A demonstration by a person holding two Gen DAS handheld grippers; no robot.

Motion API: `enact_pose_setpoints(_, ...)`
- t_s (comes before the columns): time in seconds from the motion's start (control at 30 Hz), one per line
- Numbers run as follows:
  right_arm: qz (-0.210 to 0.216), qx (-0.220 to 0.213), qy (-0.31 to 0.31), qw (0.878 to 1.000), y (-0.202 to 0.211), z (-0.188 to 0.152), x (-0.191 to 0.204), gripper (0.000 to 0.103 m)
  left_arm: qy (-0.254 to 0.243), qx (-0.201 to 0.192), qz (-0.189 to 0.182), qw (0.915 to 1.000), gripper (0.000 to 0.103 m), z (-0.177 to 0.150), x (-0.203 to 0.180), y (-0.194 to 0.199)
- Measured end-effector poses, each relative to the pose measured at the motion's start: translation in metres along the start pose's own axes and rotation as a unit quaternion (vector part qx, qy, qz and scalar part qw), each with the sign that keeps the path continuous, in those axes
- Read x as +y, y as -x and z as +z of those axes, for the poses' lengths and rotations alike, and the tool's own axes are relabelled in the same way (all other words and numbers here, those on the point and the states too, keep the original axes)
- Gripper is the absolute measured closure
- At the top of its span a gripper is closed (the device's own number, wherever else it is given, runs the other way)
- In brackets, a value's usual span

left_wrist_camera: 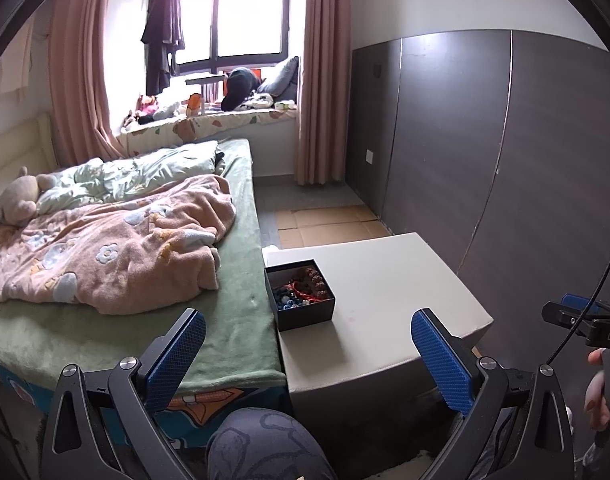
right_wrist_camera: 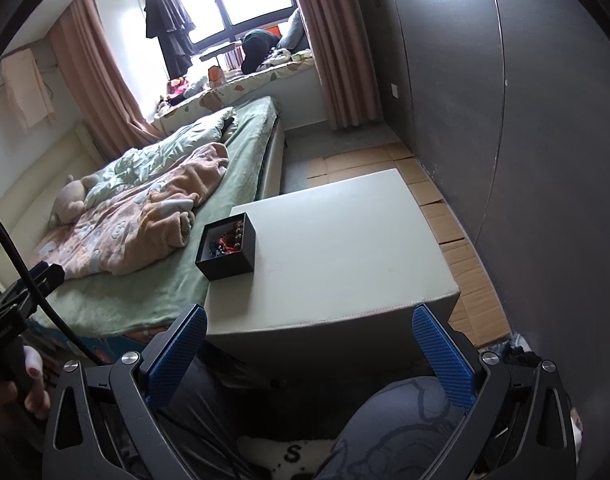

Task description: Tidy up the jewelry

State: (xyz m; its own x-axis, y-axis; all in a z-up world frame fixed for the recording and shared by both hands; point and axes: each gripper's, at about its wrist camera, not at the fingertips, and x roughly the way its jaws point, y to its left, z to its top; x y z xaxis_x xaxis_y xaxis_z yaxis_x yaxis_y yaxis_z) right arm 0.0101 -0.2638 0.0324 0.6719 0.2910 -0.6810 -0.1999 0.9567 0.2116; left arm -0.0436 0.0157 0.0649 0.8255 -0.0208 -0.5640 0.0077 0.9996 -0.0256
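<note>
A black jewelry box [left_wrist_camera: 303, 297] of beads sits at the tabletop's [left_wrist_camera: 389, 304] bed-side edge; both the left gripper [left_wrist_camera: 309, 360] and right gripper [right_wrist_camera: 309, 354] hover wide open, empty; the left looks nearer.

The room is viewed from low down by both wrist cameras, each aimed forward between its own blue fingers toward the window [left_wrist_camera: 233, 20]. The white table [left_wrist_camera: 385, 300], black box [right_wrist_camera: 227, 246] and bed [right_wrist_camera: 153, 280] are shared, seen from nearby.
</note>
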Motion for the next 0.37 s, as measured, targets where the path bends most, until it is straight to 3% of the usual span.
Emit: enact_pose_setpoints(0.37,-0.011,0.004,-0.003,1.000,-0.0054,-0.0006,-0.0010,0.000,0.008,-0.002,0.000,1.0000,0.000,0.0034,0.0007,-0.0046)
